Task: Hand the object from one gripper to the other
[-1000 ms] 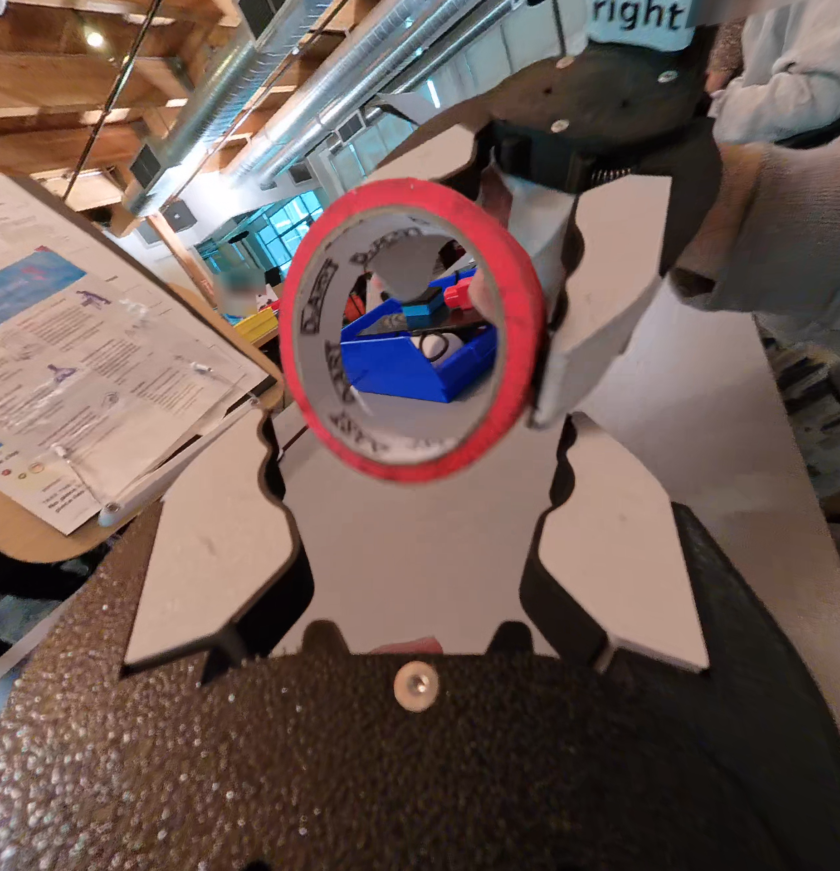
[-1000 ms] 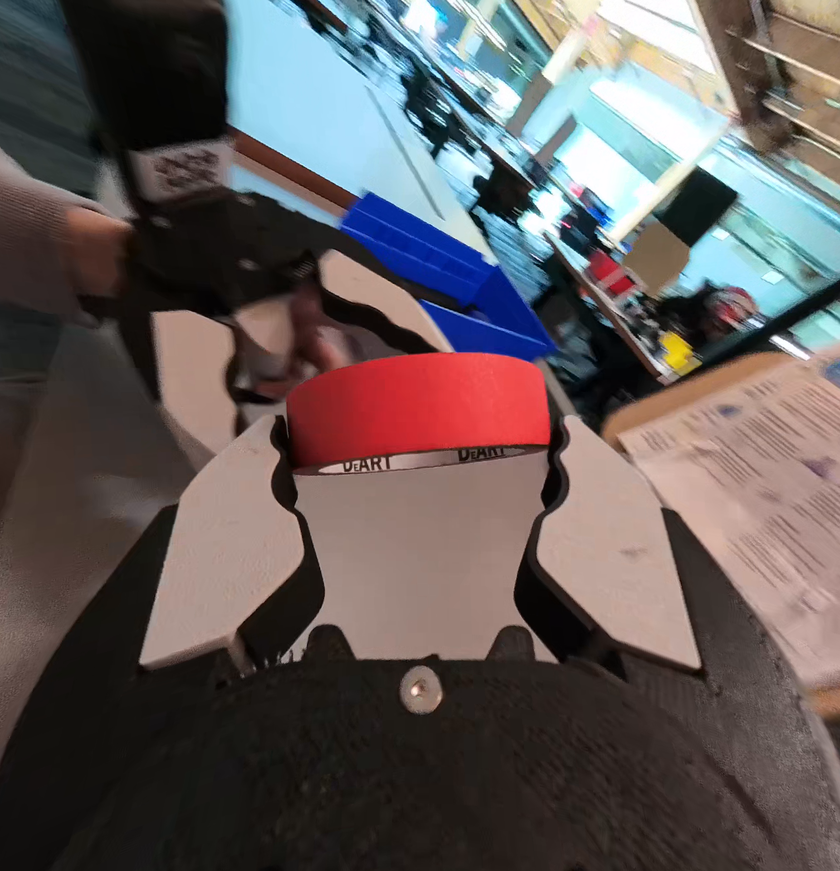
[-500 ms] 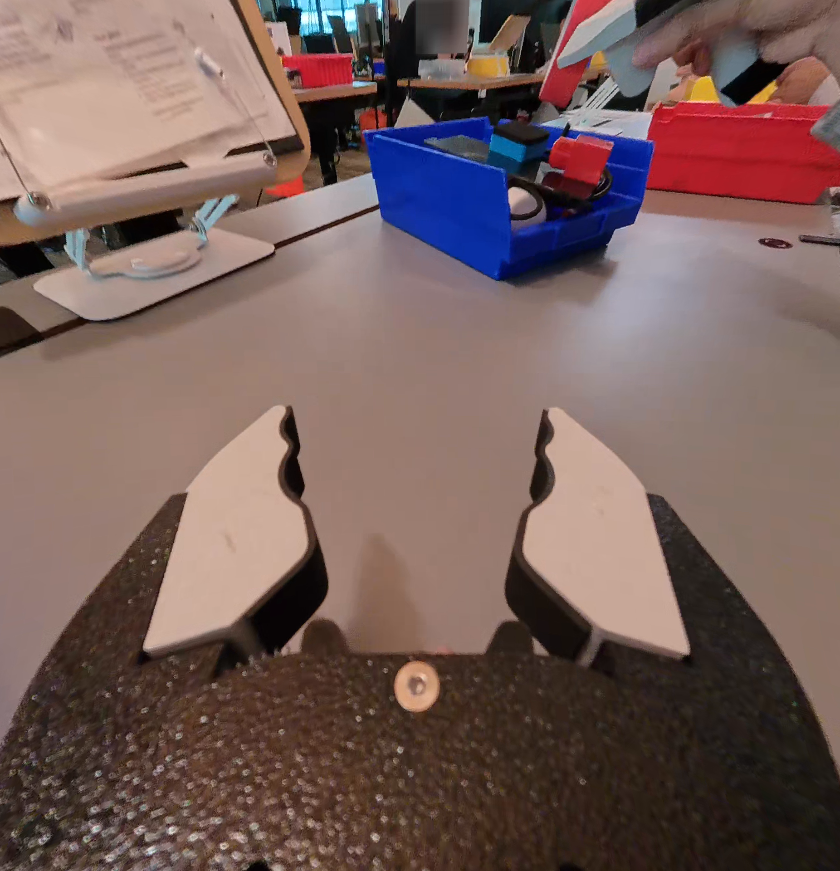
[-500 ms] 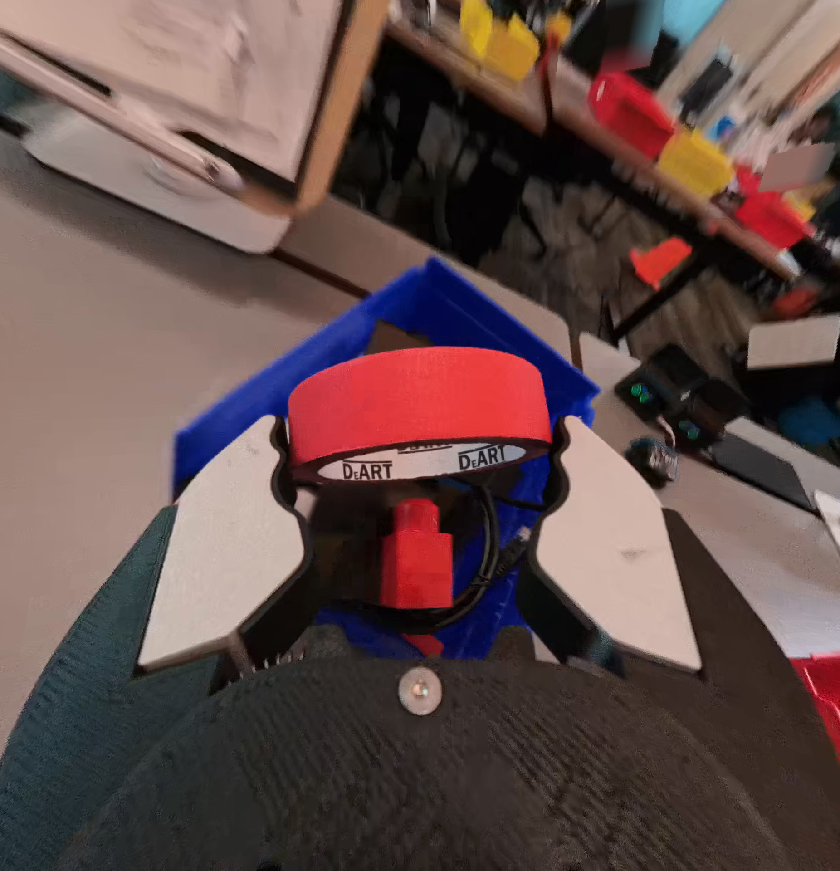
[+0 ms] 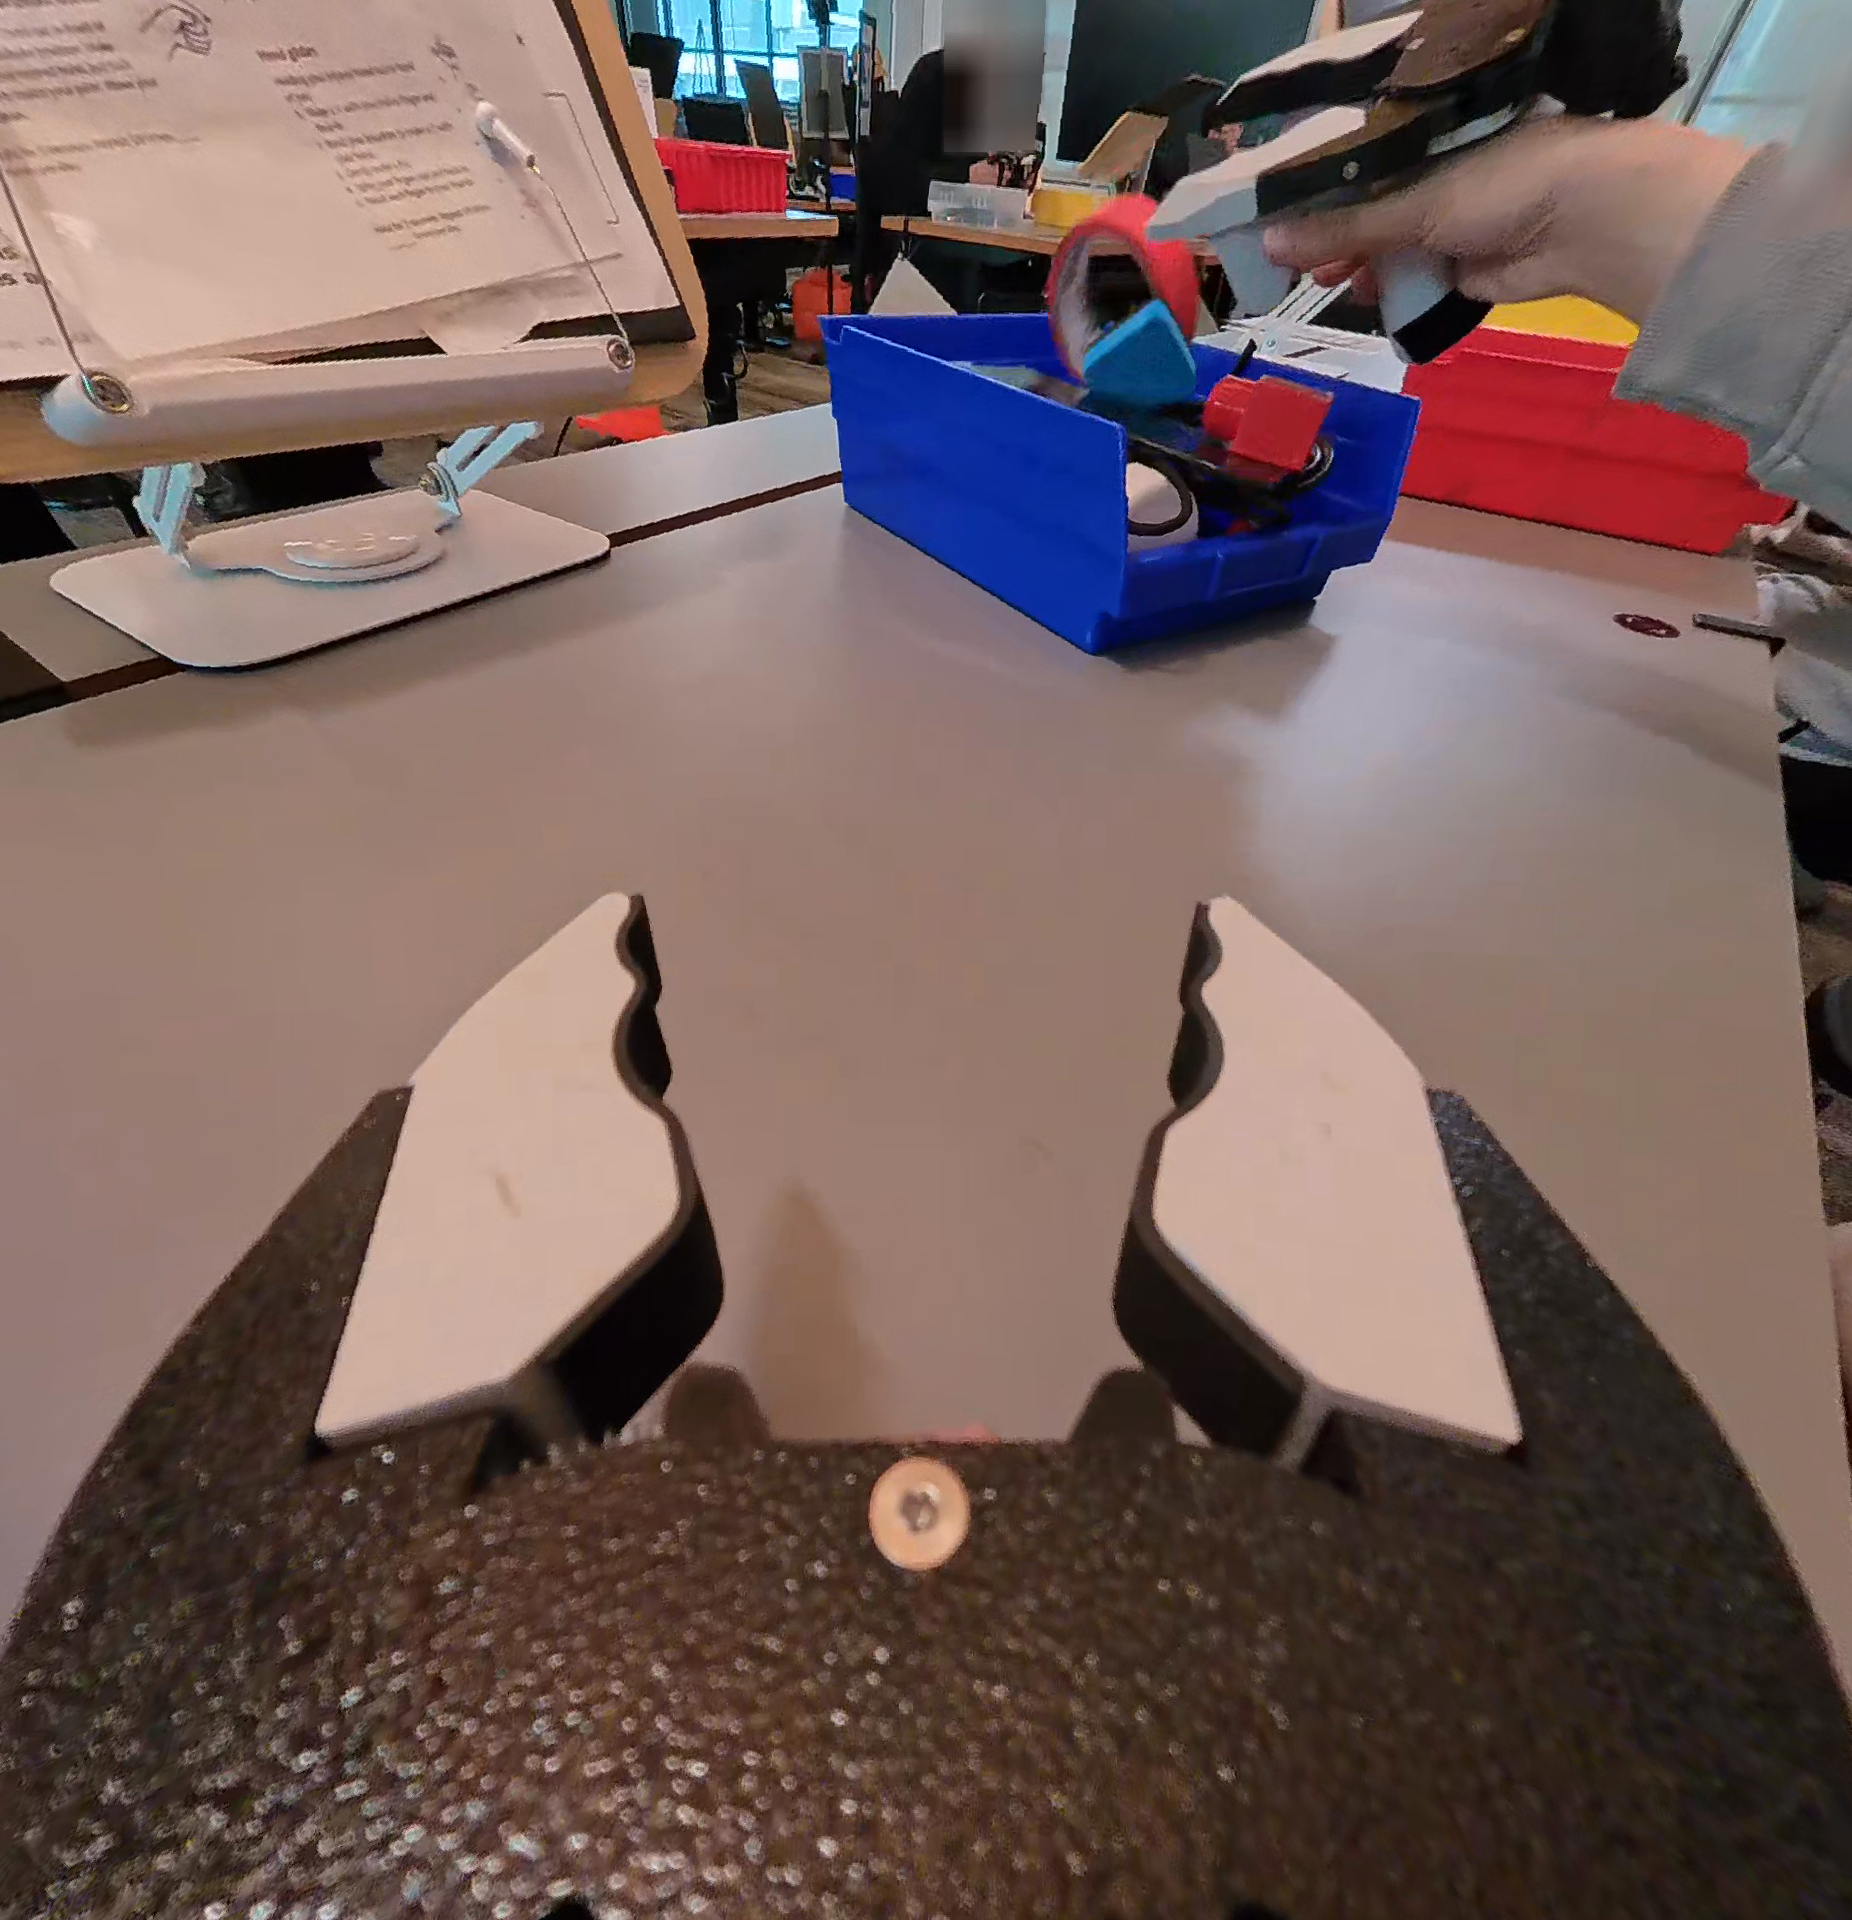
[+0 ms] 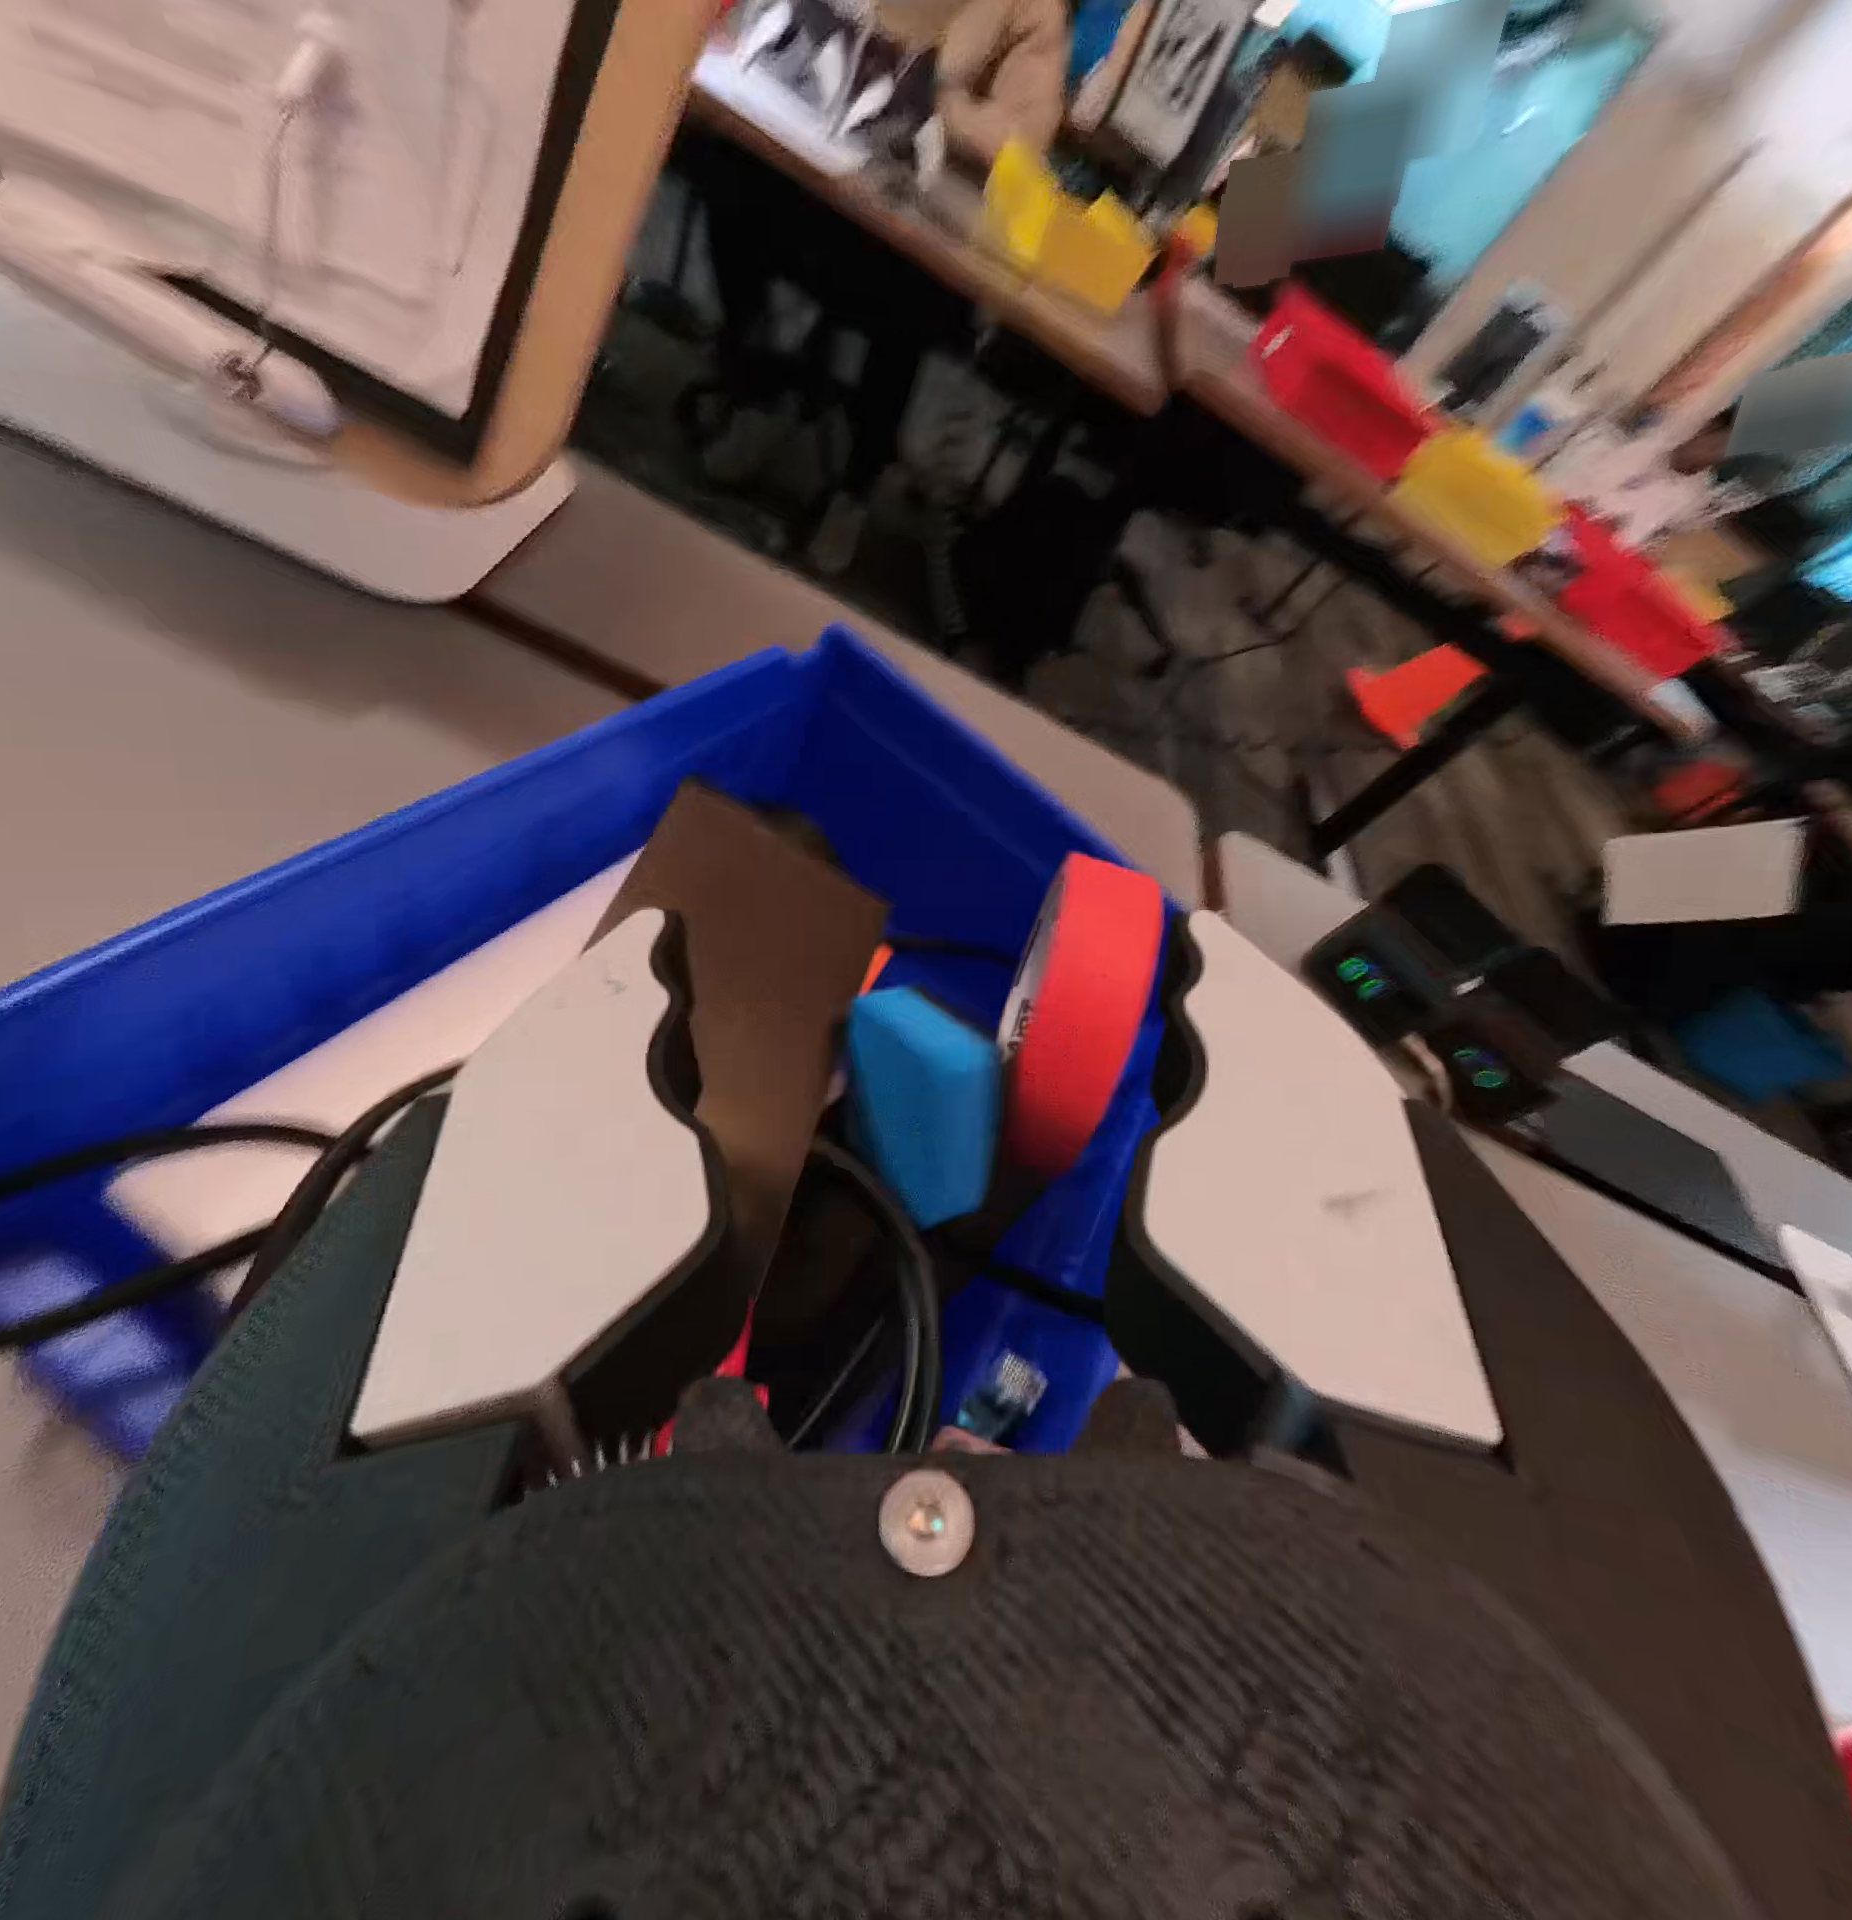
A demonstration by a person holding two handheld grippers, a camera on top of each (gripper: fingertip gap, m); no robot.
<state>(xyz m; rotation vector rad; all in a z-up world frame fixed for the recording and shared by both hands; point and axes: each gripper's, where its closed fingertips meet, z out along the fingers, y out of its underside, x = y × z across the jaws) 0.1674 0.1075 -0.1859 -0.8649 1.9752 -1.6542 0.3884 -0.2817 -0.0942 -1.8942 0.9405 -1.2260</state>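
Observation:
The red tape roll (image 6: 1083,1018) stands on edge in the blue bin (image 6: 382,894), beside a blue wedge (image 6: 917,1091) and close to my right gripper's right finger. My right gripper (image 6: 922,935) is open just above the bin and holds nothing. In the left wrist view the roll (image 5: 1161,249) shows tilted over the bin (image 5: 984,468), under the right gripper (image 5: 1202,156) held by a hand. My left gripper (image 5: 917,914) is open and empty, low over the grey table (image 5: 901,748), well short of the bin.
The bin also holds a red block (image 5: 1270,416), a black cable (image 6: 906,1247) and a dark flat piece (image 6: 756,935). A document stand (image 5: 330,260) is at the far left. A red bin (image 5: 1556,436) sits behind the blue one. The gap from one gripper's tips to the other's is roughly 45 centimeters.
A second ago the right gripper held the roll at the left gripper's open fingers. It carried the roll over the blue bin and let go. The left gripper lowered to the table, empty.

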